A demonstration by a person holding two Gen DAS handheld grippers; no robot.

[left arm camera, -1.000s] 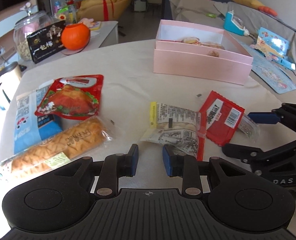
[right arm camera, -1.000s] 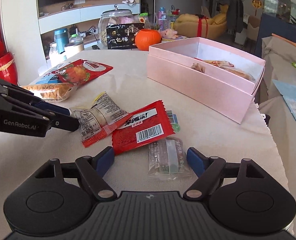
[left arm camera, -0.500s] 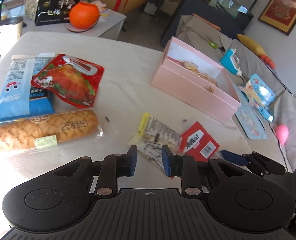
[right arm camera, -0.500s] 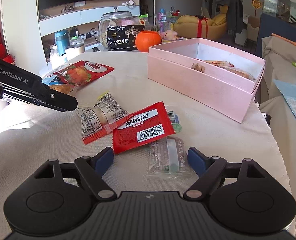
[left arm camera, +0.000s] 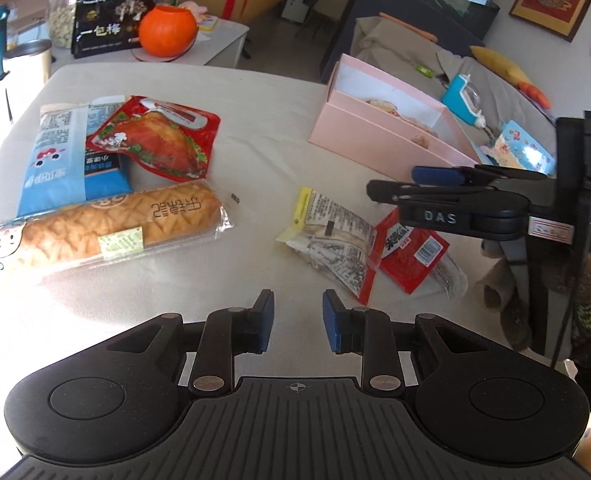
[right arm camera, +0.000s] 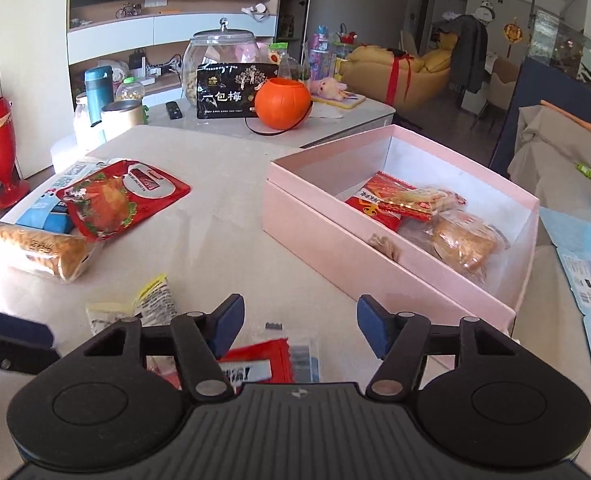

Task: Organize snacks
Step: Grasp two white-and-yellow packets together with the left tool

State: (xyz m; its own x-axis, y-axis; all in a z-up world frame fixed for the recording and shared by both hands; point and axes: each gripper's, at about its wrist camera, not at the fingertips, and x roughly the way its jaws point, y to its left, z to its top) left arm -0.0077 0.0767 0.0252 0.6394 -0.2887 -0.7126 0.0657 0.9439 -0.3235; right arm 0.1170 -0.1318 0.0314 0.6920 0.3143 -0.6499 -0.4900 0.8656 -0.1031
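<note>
Currently, the long pink box (right arm camera: 375,256) is sitting open near the table's (left arm camera: 263,120) far right edge, its long axis running diagonally from the near right toward the far left in the right wrist view; several wrapped snacks are lying inside it. A bread roll pack (left arm camera: 107,224) is lying lengthwise along the left edge, with a blue pack (left arm camera: 59,160) and a red roast-chicken pouch (left arm camera: 155,140) just beyond it, the pouch overlapping the blue pack. Near the middle, a yellow-edged printed packet (left arm camera: 335,236) is overlapping a red barcode packet (left arm camera: 411,252), which is lying on a clear wrapper (left arm camera: 451,276).

A black carton (right arm camera: 231,92) beyond the table is reading "一包梅". The right gripper (left arm camera: 391,188) is bearing the letters "DAS".

The left gripper (left arm camera: 297,322) is pointing downward over bare table near the front edge, its blue pads drawn nearly together with nothing between them. The right gripper is hanging above the red barcode packet, pointing toward the pink box, its jaws closing on nothing.
</note>
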